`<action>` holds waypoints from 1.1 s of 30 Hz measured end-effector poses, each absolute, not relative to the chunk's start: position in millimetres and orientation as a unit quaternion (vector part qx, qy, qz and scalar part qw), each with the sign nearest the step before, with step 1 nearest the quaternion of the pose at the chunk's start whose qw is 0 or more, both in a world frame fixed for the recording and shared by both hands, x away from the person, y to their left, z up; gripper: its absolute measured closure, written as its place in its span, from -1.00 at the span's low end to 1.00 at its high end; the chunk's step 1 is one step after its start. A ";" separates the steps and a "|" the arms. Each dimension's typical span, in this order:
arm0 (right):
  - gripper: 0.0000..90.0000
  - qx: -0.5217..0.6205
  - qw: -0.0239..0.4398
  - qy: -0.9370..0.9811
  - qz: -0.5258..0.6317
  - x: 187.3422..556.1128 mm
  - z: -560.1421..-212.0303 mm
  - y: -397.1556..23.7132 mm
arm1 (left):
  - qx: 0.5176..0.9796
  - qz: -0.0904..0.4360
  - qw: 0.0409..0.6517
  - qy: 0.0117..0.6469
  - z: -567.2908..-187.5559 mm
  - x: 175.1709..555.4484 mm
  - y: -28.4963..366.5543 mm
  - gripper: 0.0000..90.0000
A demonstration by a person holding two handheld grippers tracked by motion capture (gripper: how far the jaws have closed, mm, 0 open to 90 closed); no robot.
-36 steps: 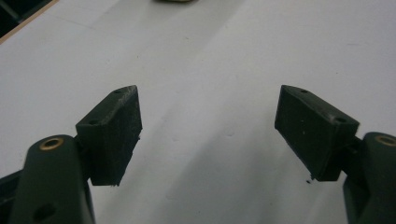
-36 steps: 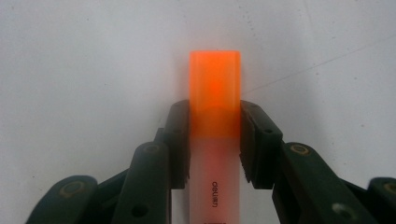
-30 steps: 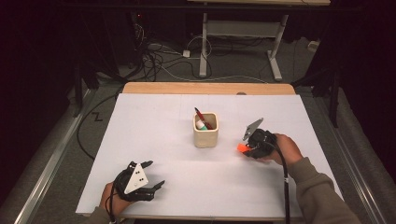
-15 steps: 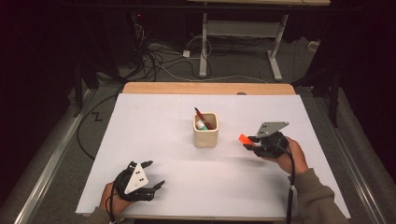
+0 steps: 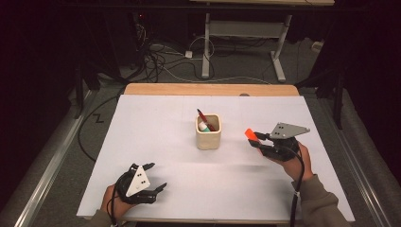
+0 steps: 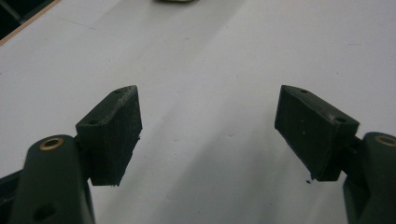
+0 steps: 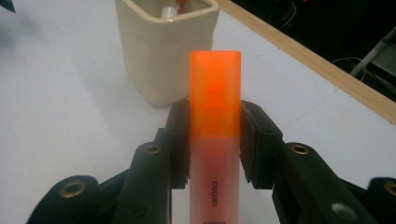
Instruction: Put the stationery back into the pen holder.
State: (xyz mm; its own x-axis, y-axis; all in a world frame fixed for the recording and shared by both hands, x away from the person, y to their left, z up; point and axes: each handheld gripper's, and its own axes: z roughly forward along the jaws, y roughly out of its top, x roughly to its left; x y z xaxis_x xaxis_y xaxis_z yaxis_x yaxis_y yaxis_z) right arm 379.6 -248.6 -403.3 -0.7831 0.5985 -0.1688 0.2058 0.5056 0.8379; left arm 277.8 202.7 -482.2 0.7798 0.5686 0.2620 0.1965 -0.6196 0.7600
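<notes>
Your right tongs [image 7: 215,140] clamp the orange translucent highlighter [image 7: 215,107], cream ceramic cup [image 7: 163,51] just ahead; drop-in likely remains. Left tongs [image 6: 208,130] gape wide, empty, over the white desk [image 6: 224,56].

Orange translucent plastic highlighter [image 7: 215,140], brighter orange cap; cream ceramic square cup [image 5: 208,132]; red pen [image 5: 204,117] inside; white tabletop [image 5: 165,123], black jaws.

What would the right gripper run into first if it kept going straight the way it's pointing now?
Probably the cream cup. The right gripper, shut on the orange highlighter, aims at the cup's near wall, so the highlighter's cap would likely touch first. A stretch of white table lies between them; how much is unclear.
</notes>
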 end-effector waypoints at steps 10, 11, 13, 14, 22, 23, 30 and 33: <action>0.50 0.259 0.248 0.798 0.485 375.8 -401.4 -252.6 | 0.864 0.248 0.377 0.221 -482.0 277.5 202.1 -0.50; 0.50 0.261 0.249 0.795 0.488 375.4 -401.2 -252.7 | 0.864 0.248 0.377 0.222 -482.0 277.6 202.1 -0.50; 0.50 0.261 0.253 0.791 0.492 375.2 -400.8 -252.5 | 0.865 0.248 0.376 0.221 -482.2 277.7 202.1 -0.50; 0.50 0.262 0.253 0.789 0.494 375.0 -400.8 -252.2 | 0.865 0.248 0.376 0.221 -482.3 277.8 202.1 -0.50; 0.50 0.254 0.249 0.787 0.503 376.4 -402.5 -242.6 | 0.866 0.247 0.374 0.221 -482.6 278.2 202.1 -0.50; 0.50 0.250 0.252 0.786 0.506 376.6 -402.5 -241.2 | 0.867 0.247 0.373 0.220 -482.6 278.3 202.1 -0.50; 0.50 0.247 0.256 0.777 0.519 378.3 -399.7 -231.0 | 0.866 0.248 0.374 0.221 -482.9 278.3 201.6 -0.50; 0.50 0.243 0.257 0.774 0.525 380.5 -398.3 -225.2 | 0.866 0.247 0.374 0.221 -483.1 278.3 201.8 -0.50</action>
State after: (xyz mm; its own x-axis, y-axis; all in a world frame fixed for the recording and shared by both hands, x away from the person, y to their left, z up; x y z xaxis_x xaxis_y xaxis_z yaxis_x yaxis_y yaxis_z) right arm 380.5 -225.2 -398.3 -0.7494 0.6465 -0.1426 0.1073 0.3311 0.9375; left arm 278.3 201.8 -483.1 0.7801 0.5675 0.2634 0.1976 -0.6229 0.7569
